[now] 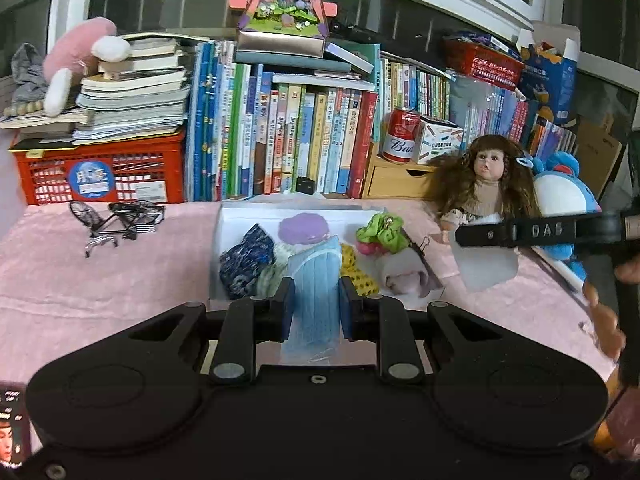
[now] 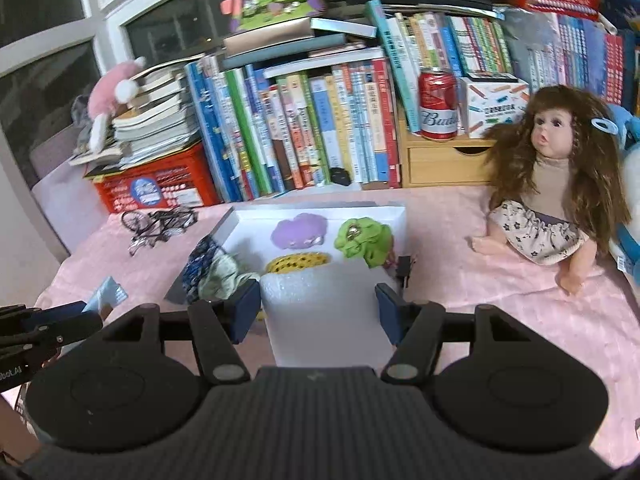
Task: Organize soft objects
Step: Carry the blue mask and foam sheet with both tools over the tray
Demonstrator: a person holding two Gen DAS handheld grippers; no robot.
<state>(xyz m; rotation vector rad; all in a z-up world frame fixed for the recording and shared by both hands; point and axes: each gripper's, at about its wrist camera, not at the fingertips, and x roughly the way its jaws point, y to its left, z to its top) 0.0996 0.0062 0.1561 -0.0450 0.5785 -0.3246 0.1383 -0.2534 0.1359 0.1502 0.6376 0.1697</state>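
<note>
While my left jaws (image 1: 316, 304) stay out of nothing and pinch a folded blue face mask (image 1: 314, 280) between their pads, my right jaws (image 2: 318, 308) clamp a white foam block (image 2: 324, 312) on both sides. Just beyond both sets of jaws, a white box (image 2: 240, 216) on the pink surface (image 1: 100, 272) holds a purple pad (image 1: 302, 228), green scrunchie (image 2: 364, 240), yellow dotted cloth (image 2: 298, 262) and dark blue patterned cloth (image 1: 244, 264). A long-haired doll (image 2: 556, 184) sits beyond my right jaws, off to their right.

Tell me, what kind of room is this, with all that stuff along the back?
Probably a child's bedroom or study corner at home. Rows of children's books stand under a window, a long-haired doll sits on the pink cloth, and a pink plush toy lies on a book pile.
</note>
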